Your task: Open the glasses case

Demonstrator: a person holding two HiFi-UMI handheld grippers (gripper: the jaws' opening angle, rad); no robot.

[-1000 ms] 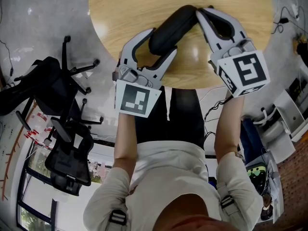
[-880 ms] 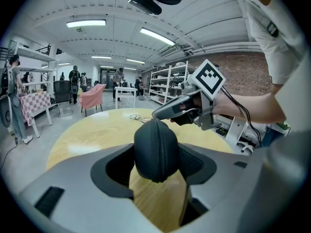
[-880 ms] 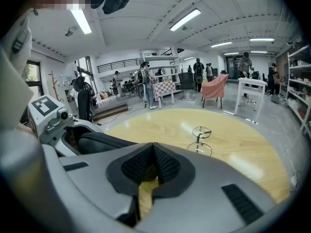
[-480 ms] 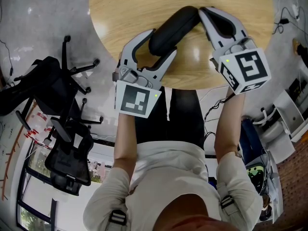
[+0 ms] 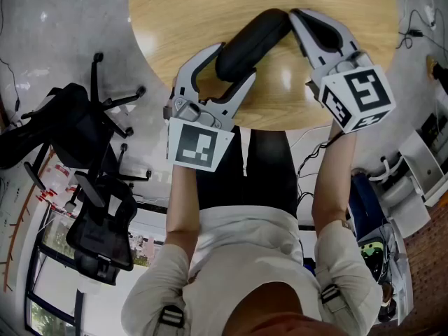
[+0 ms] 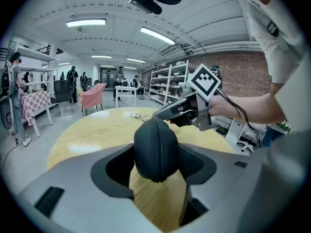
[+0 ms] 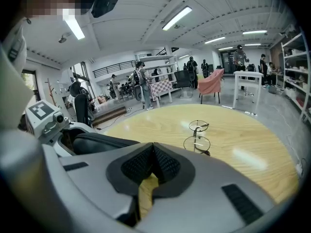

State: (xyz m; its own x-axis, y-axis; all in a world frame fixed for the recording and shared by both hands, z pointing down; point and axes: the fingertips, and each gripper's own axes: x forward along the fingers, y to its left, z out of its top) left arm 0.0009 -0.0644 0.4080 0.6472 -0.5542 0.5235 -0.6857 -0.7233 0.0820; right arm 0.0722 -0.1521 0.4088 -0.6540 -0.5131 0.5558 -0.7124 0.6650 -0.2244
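Round wooden table (image 5: 189,12); left claw (image 5: 235,61) over the table's near edge, pinching the near end of the black glasses case (image 5: 255,37); right claw (image 5: 291,14) further in over the table, pressed together, tip at the case's far end; case closed, slanting above the table's near part; wire glasses (image 7: 197,136) toward the table's far side

Open tabletop (image 5: 175,19) beyond the glasses case (image 5: 252,40); lone glasses (image 7: 195,135) farther out.
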